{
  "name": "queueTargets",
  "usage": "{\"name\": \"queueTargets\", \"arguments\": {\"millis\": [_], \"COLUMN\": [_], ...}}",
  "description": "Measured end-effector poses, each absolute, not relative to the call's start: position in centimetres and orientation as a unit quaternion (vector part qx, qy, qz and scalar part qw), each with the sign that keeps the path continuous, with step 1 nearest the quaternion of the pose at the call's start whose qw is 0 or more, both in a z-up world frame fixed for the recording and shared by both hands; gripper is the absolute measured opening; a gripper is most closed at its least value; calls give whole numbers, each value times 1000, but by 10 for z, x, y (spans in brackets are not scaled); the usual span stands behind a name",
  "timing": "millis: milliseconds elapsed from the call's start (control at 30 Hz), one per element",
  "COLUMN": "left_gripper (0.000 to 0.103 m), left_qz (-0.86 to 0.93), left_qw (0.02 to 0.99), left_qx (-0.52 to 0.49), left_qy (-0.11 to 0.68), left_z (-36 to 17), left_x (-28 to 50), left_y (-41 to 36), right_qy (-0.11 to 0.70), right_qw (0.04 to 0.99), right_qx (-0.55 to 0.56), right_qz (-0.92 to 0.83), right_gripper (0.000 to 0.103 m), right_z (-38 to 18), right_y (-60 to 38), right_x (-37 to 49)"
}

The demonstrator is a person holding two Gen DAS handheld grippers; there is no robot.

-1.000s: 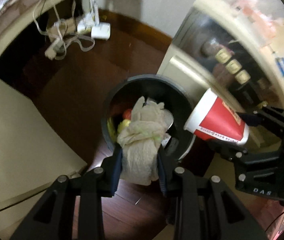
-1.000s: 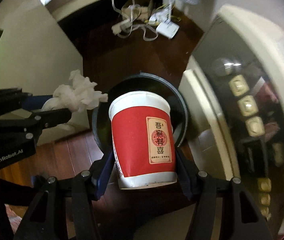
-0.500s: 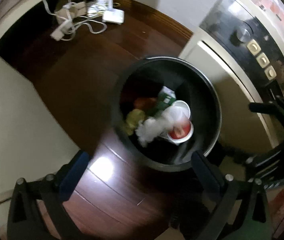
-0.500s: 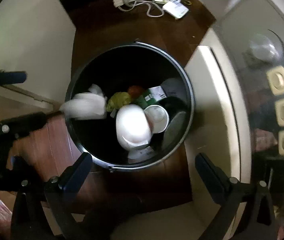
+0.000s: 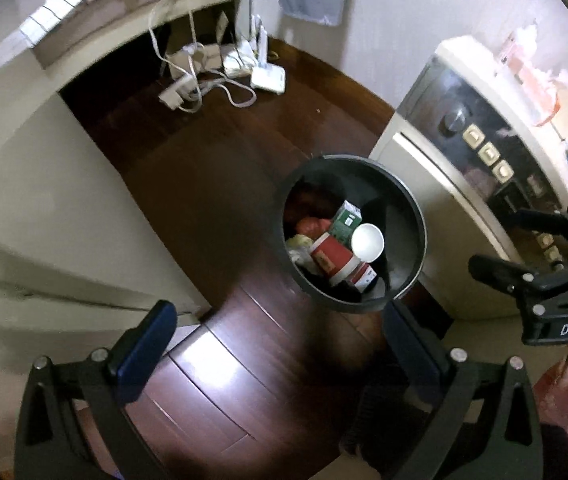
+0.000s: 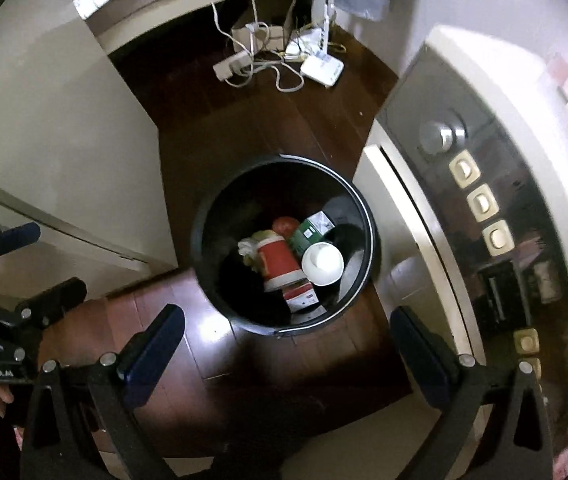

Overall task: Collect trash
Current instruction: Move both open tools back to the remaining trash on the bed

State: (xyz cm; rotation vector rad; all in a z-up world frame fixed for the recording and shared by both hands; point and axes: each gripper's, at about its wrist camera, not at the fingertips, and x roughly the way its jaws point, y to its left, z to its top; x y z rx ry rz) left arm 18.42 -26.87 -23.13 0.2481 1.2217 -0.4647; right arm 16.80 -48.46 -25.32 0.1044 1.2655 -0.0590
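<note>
Left wrist view: the left claw [image 5: 276, 344] fills the bottom of the frame, its two blue-padded fingers spread wide with nothing between them, over dark wood floor [image 5: 204, 184]. Right of centre stands a round black bin [image 5: 411, 208]. Inside it lie a red cup [image 5: 333, 258] on its side, a white cup [image 5: 367, 242] with its mouth facing up just right of the red one, a green carton [image 5: 345, 222] above them, and a bit of crumpled tissue [image 5: 295, 254] at the left wall. At the right edge the right claw [image 5: 523, 244] shows from the side, spread and empty. A cream appliance [image 5: 435, 200] with a dark button panel stands just right of the bin. A tangle of white cables [image 5: 208, 84] lies on the floor at the upper centre.

Right wrist view: the right claw [image 6: 287, 340] spans the bottom of the frame, fingers wide apart, holding nothing. The bin [image 6: 204, 232] sits at centre, above the gap between the fingers. In it the red cup [image 6: 278, 264] lies beside the white cup [image 6: 322, 263], with the green carton [image 6: 307, 234] above and the tissue [image 6: 246, 248] at the left. The left claw [image 6: 32, 260] shows at the left edge, spread and empty. The appliance [image 6: 403, 216] fills the right side; the cables [image 6: 268, 68] lie at the top.
</note>
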Motion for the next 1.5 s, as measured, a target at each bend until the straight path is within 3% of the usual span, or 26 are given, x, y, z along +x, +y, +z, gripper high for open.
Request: {"name": "queueTargets", "arguments": {"millis": [667,1500], "left_gripper": [103,103], "left_qz": [-175,-43], "left_qw": [860,939], "left_qx": [87,20], "left_qy": [471,341], "left_z": [-87,36], "left_x": [88,56], "left_y": [-155,-13], "right_qy": [484,375], "right_qw": [875,917], "right_qx": [19,-53], "right_qz": [8,122], "right_gripper": [103,103], "right_z": [-79,64], "right_y": [-386,-219], "right_x": [101,75]}}
